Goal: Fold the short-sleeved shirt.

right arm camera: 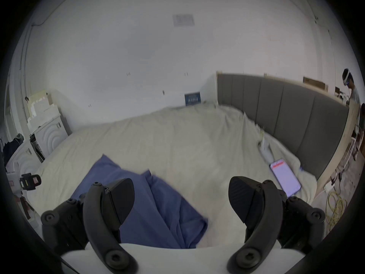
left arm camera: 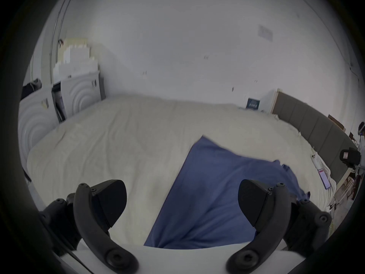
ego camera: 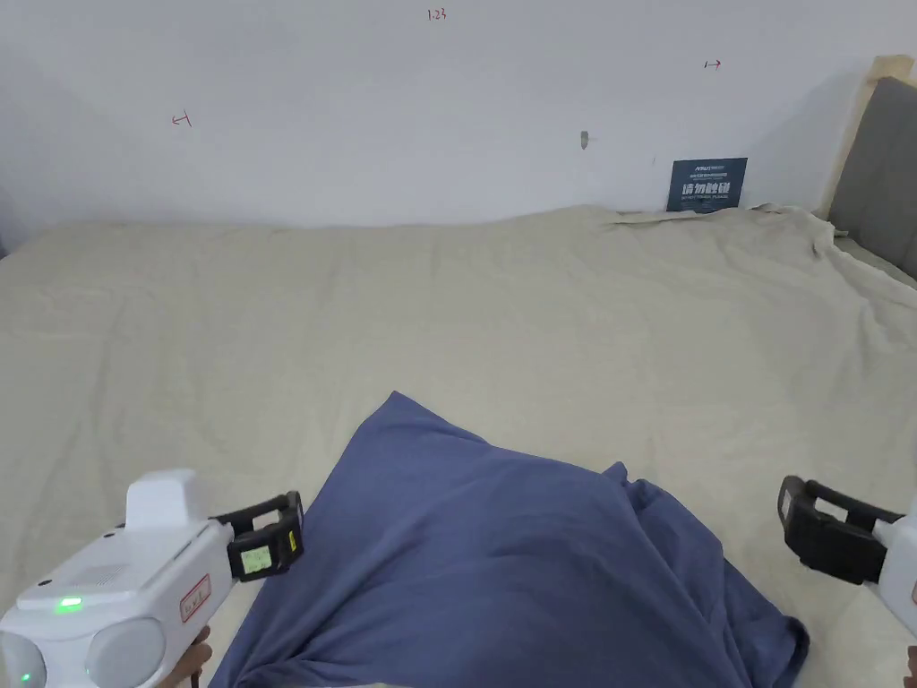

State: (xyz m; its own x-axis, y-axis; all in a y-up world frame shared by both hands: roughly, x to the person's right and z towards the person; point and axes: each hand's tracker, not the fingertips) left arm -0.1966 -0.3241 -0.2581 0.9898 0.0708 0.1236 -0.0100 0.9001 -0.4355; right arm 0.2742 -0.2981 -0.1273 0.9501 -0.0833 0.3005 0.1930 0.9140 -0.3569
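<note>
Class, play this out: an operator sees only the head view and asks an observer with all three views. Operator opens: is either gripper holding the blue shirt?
Observer: No. The left gripper has its jaws wide apart above the shirt, gripping nothing.
Operator: And the right one?
Observer: The right gripper is open too, with the shirt's crumpled edge below it.
Operator: Anything on the bed to my right?
Observer: A lit phone lies on the sheet near the grey headboard.
</note>
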